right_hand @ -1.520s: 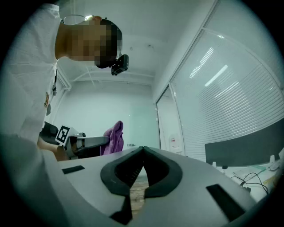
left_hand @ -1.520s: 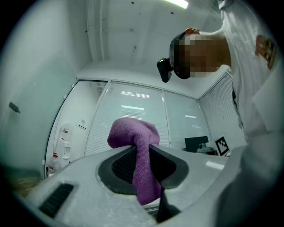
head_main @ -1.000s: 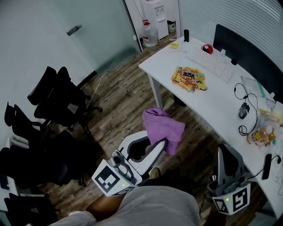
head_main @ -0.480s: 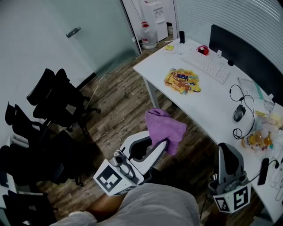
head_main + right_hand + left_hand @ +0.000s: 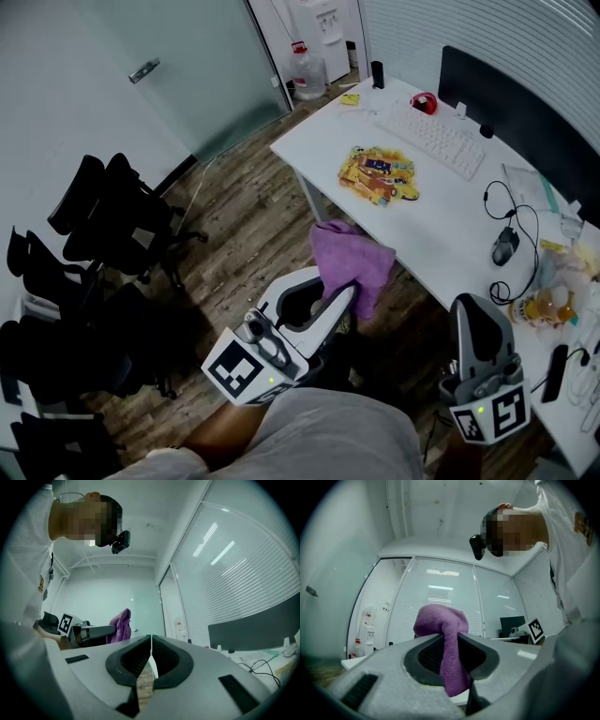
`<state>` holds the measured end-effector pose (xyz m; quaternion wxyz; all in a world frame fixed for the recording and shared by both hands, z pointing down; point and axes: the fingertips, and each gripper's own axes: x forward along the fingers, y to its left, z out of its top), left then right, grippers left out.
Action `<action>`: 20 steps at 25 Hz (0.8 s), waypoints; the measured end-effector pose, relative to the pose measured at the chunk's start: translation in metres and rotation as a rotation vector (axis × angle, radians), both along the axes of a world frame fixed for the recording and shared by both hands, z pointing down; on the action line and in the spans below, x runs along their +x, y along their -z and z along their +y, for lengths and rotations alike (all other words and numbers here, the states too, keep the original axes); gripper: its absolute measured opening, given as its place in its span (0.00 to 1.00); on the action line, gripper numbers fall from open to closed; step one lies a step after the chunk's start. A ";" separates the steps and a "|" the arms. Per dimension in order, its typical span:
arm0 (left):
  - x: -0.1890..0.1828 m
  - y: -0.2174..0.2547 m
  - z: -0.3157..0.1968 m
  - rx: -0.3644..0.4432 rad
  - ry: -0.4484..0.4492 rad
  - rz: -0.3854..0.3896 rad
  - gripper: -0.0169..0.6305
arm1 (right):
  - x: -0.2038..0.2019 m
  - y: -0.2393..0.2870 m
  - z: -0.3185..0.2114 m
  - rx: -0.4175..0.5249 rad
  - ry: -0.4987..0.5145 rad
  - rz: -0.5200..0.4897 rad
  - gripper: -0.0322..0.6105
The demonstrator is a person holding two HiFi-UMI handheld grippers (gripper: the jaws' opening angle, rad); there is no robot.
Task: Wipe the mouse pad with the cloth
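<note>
A purple cloth (image 5: 352, 260) hangs bunched from my left gripper (image 5: 339, 294), which is shut on it in front of the white desk (image 5: 450, 216). In the left gripper view the cloth (image 5: 440, 620) is pinched between the jaws and spills over the top of the left gripper (image 5: 451, 644). A yellow patterned mouse pad (image 5: 378, 175) lies flat on the desk's near-left part, beyond the cloth. My right gripper (image 5: 471, 307) is held low at the desk's front edge, shut with nothing in it. In the right gripper view its jaws (image 5: 151, 652) meet, and the cloth (image 5: 121, 623) shows to the left.
On the desk are a white keyboard (image 5: 431, 137), a dark monitor (image 5: 525, 105), a mouse (image 5: 504, 247) with cables, and bottles and packets (image 5: 553, 298) at the right. Several black chairs (image 5: 103, 225) stand at the left. A water jug (image 5: 305, 71) sits by the glass door.
Both grippers have moved toward the desk. The cloth now hangs closer to the desk's front edge and the mouse pad.
</note>
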<state>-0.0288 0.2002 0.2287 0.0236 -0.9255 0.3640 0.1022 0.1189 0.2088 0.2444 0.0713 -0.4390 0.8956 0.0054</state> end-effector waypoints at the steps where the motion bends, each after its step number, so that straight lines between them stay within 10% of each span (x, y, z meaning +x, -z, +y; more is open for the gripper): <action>1: 0.001 -0.003 -0.007 -0.008 -0.006 -0.002 0.15 | 0.000 -0.001 -0.006 -0.003 -0.004 0.006 0.07; 20: -0.020 -0.043 -0.201 -0.117 -0.123 -0.049 0.15 | -0.029 -0.048 -0.186 -0.157 -0.115 0.093 0.07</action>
